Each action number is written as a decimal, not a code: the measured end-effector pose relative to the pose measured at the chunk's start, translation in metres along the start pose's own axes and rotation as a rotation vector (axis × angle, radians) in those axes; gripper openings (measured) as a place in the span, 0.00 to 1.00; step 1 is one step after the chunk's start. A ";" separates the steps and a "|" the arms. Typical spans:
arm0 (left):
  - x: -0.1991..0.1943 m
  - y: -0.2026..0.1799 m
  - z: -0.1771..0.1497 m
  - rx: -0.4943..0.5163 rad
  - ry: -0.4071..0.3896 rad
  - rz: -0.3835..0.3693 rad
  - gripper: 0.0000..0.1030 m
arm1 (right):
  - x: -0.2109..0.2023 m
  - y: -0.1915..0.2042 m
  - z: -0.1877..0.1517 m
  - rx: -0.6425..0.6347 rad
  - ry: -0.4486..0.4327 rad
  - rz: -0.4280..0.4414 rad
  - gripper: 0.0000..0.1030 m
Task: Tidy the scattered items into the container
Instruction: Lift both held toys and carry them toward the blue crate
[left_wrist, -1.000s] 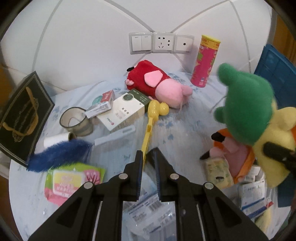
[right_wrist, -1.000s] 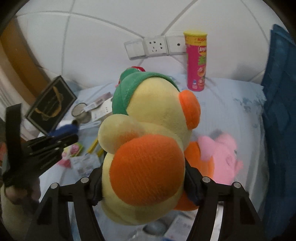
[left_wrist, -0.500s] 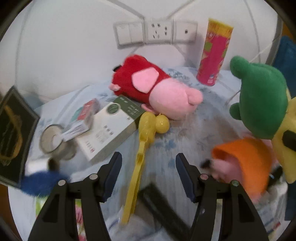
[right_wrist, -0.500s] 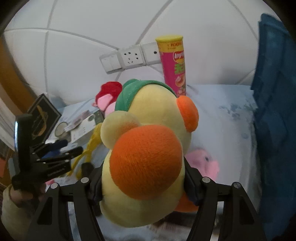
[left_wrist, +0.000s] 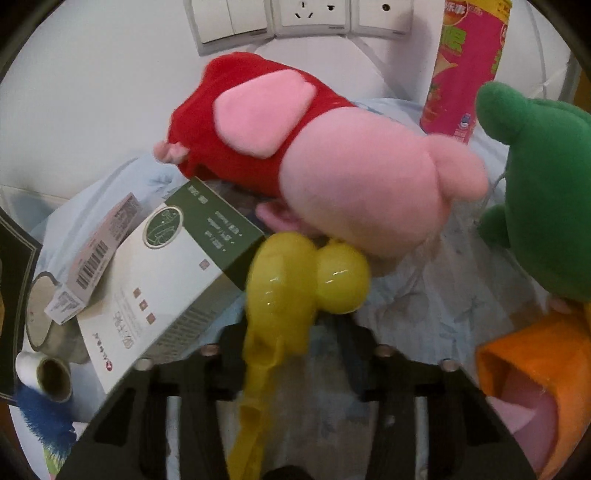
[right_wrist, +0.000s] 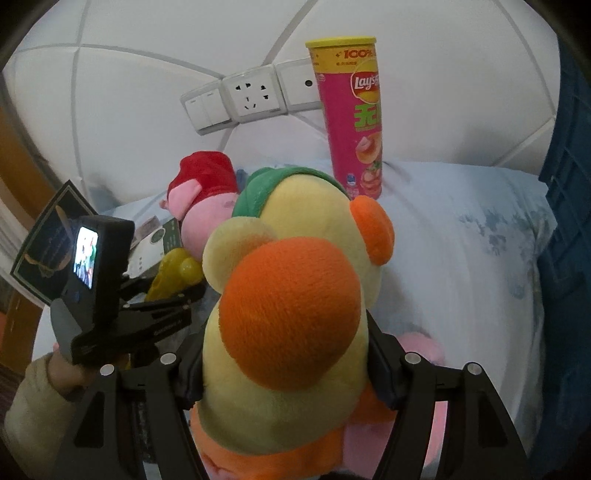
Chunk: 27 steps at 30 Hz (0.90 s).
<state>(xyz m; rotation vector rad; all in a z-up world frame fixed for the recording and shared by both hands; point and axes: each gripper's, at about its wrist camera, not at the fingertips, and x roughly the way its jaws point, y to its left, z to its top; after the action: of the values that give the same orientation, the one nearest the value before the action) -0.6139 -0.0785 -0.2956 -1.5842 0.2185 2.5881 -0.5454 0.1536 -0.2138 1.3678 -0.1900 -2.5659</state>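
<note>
My right gripper (right_wrist: 284, 373) is shut on a yellow plush duck (right_wrist: 291, 332) with a green hat and orange feet, held above the bed. My left gripper (left_wrist: 291, 339) is open, its fingers either side of a yellow plastic toy (left_wrist: 284, 295) on the bedsheet, just in front of a pink pig plush in a red dress (left_wrist: 314, 162). The left gripper also shows in the right wrist view (right_wrist: 162, 295). The blue container (right_wrist: 569, 258) stands at the right edge. The duck's green hat (left_wrist: 543, 184) shows at the right of the left wrist view.
A green-and-white box (left_wrist: 166, 277) with a small carton (left_wrist: 96, 262) on it lies left. A pink chips can (right_wrist: 351, 114) stands by the wall sockets (right_wrist: 251, 96). A cup (left_wrist: 40, 321), a roll (left_wrist: 44, 373), a blue brush (left_wrist: 44, 421) and a black card (right_wrist: 55, 236) lie left. Another pink plush (right_wrist: 421, 347) lies under the duck.
My left gripper opened and moved forward over the yellow toy towards the pig. My right gripper carried the duck forward and slightly right, nearer the chips can.
</note>
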 end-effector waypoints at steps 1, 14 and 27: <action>-0.003 0.001 -0.001 -0.007 -0.001 -0.007 0.27 | -0.001 0.001 0.000 -0.001 -0.001 -0.002 0.68; -0.145 0.012 -0.025 -0.034 -0.178 -0.027 0.26 | -0.075 0.041 -0.001 -0.034 -0.084 0.004 0.68; -0.307 0.013 -0.069 -0.012 -0.336 -0.052 0.25 | -0.220 0.085 -0.038 -0.070 -0.233 -0.046 0.68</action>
<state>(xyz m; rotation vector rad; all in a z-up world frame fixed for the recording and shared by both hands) -0.4163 -0.1061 -0.0517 -1.1147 0.1313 2.7627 -0.3839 0.1281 -0.0401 1.0587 -0.1077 -2.7388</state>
